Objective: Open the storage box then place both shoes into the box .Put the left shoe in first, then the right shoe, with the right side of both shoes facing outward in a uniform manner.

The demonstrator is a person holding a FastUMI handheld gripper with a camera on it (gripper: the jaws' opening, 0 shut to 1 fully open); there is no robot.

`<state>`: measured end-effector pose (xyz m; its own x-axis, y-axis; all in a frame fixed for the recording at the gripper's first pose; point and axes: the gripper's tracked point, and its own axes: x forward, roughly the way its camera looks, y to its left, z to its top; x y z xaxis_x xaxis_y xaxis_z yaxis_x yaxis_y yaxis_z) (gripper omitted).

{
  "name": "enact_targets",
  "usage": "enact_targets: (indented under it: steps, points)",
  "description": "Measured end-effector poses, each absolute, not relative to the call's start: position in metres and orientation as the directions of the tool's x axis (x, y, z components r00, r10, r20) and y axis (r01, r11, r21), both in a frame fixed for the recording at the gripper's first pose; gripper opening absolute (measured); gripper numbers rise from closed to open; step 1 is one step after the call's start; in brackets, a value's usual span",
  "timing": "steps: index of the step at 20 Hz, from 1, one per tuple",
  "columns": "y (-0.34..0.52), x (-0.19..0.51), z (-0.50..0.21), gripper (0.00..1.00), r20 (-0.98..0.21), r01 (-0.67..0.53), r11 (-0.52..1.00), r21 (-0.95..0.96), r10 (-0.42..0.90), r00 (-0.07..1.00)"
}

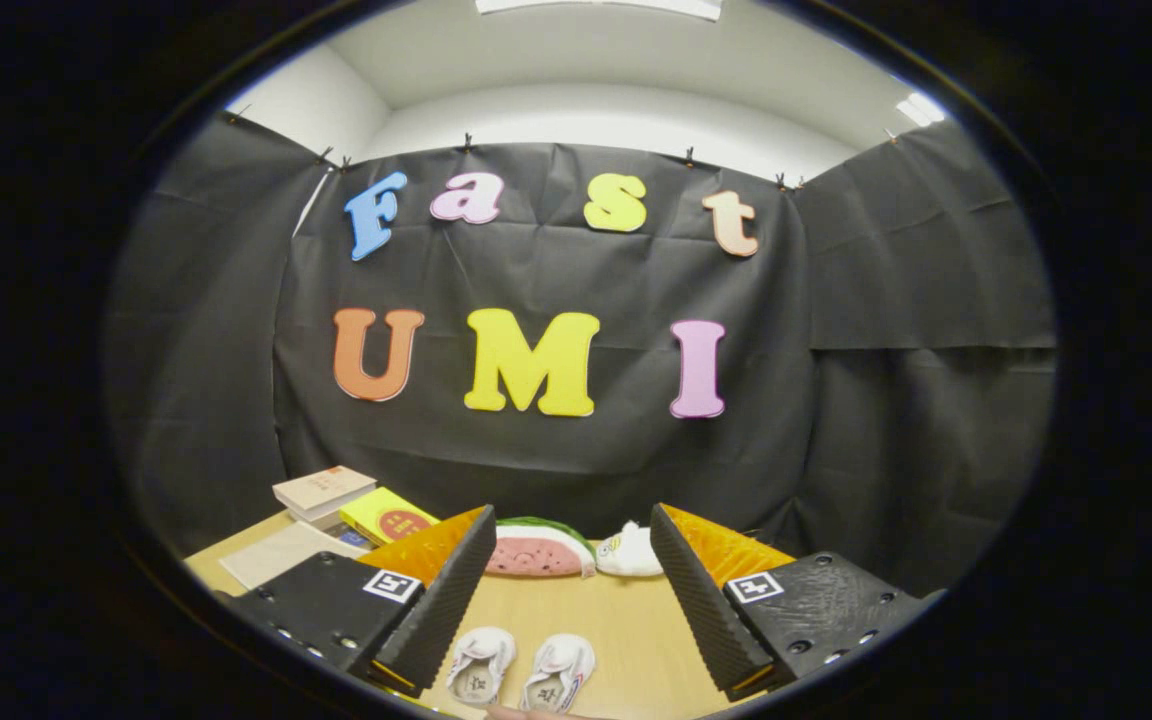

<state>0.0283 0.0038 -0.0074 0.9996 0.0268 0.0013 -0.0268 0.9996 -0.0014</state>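
Your tool (pixel 568 585) hangs with its fingers spread wide apart and nothing between them. Low in the frame, between the fingers, two small white shoes (pixel 521 668) lie side by side on the table (pixel 626 625), toes toward you. They look nearly alike, so you could take the wrong one first or set it facing the wrong way. I cannot see any storage box here, so you would have to find it first. Beyond the fingers sit one watermelon-slice plush (pixel 539 550) and one white plush (pixel 631 552); in the lower left, roughly three books (pixel 351 500).
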Motion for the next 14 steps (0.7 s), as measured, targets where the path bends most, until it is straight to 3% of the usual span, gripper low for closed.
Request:
enact_targets:
  steps: [9,14]
  points:
    - [0.049,0.068,-0.042,0.95,-0.057,-0.149,0.989,-0.013,0.148,0.987]
    - [0.103,0.094,-0.115,0.96,-0.262,-0.321,0.943,0.085,0.332,0.906]
